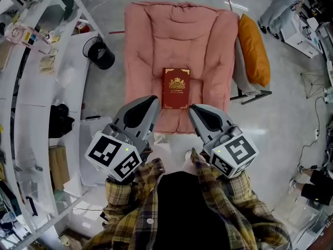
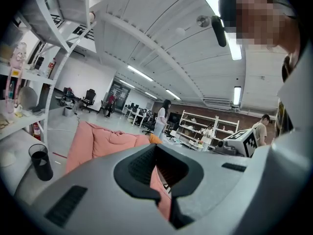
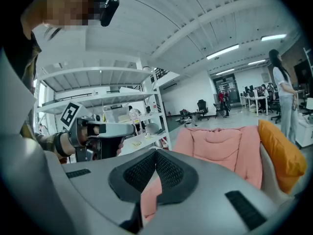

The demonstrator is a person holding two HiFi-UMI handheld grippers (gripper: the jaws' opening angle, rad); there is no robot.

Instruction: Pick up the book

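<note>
A red book (image 1: 176,87) with a gold crest lies flat on the seat of a pink padded chair (image 1: 151,40). My left gripper (image 1: 154,100) hovers just short of the book's near left corner, its jaws shut and empty. Near the book's right corner, the right gripper (image 1: 193,110) is shut and empty as well. In the left gripper view the shut gripper (image 2: 156,147) points at the pink chair (image 2: 98,140); the book is hidden behind the jaws. The right gripper view shows its gripper (image 3: 156,153) closed before the chair (image 3: 225,146), with the left gripper (image 3: 95,130) beside it.
An orange cushion (image 1: 255,48) leans at the chair's right side. A black cup-like bin (image 1: 100,53) stands on the floor left of the chair. White shelving (image 1: 31,87) runs along the left. People stand far off in the open office (image 2: 161,119).
</note>
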